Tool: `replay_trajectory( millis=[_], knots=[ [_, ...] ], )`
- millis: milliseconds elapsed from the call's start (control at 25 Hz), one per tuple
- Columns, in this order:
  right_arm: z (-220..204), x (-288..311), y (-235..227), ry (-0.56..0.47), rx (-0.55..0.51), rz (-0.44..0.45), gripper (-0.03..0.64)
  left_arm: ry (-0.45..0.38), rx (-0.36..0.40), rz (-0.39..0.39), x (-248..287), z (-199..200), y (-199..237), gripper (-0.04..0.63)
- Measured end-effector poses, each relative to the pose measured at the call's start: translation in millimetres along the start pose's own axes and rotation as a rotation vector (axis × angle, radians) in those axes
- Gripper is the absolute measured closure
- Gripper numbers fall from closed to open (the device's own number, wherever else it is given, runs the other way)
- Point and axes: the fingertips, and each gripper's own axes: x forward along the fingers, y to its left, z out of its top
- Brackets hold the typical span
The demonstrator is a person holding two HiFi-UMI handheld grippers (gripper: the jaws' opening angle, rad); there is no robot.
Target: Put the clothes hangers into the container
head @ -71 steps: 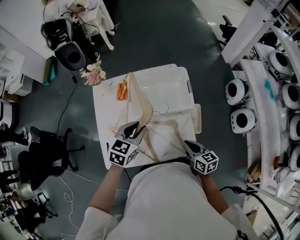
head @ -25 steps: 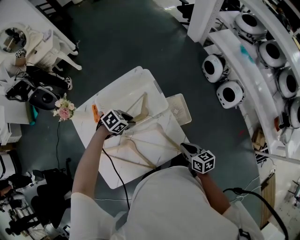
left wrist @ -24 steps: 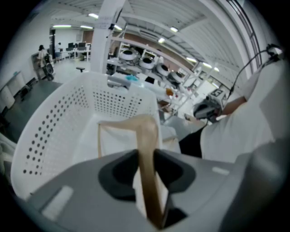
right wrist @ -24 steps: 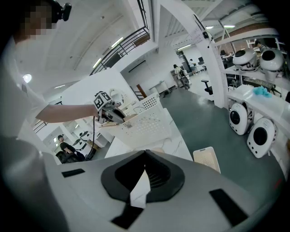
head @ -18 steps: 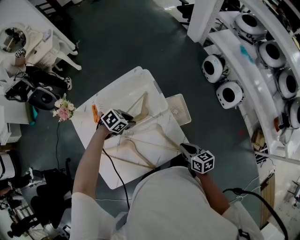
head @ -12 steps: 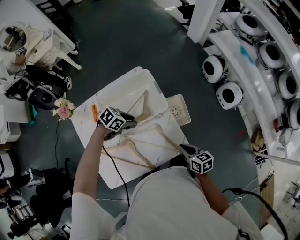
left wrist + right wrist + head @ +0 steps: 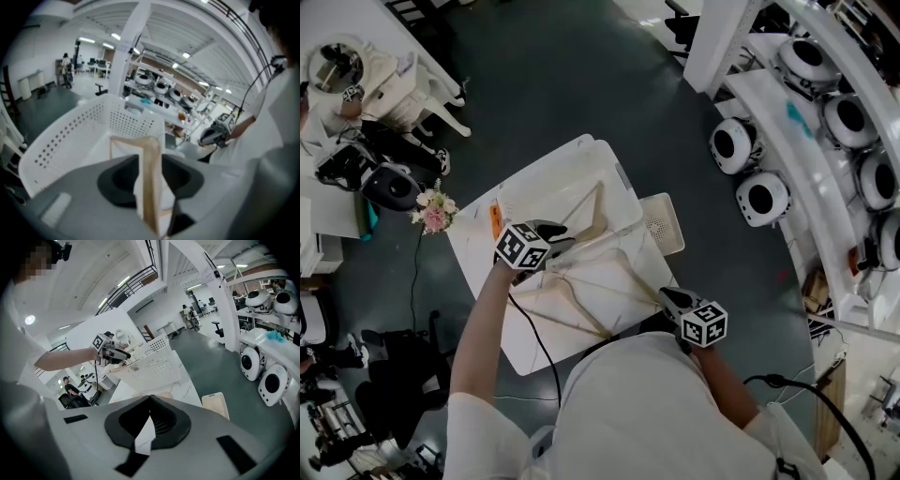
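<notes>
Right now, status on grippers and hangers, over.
Left gripper jaws just opening, wooden hanger loose between them, reaching into container. Right gripper shut beside hangers on table. Nothing seen blocking.

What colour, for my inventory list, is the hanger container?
The container is white with perforated walls, clearest in the left gripper view.

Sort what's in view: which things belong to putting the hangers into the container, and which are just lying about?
Job: white perforated container; wooden hanger leaning inside it; wooden hangers left on the table.
Lying about: flower bouquet; orange item at the table's edge; small perforated white panel beside the table; white rounded devices on the shelving.
</notes>
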Motion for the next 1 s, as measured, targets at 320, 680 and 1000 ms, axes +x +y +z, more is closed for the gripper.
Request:
replay_trajectory(
  millis=[320, 680, 1000],
  knots=[
    [12, 11, 6, 0.005, -0.043, 0.040, 0.615, -0.195, 0.074, 0.228, -53, 31, -25, 0.462],
    [36, 16, 20, -0.015, -0.100, 0.082, 0.615, -0.325, 0.014, 0.402, -91, 12, -69, 0.508],
    [54, 26, 41, -0.014, -0.152, 0.129, 0.615, -0.449, -0.197, 0.484, -102, -36, -86, 0.573]
  ],
)
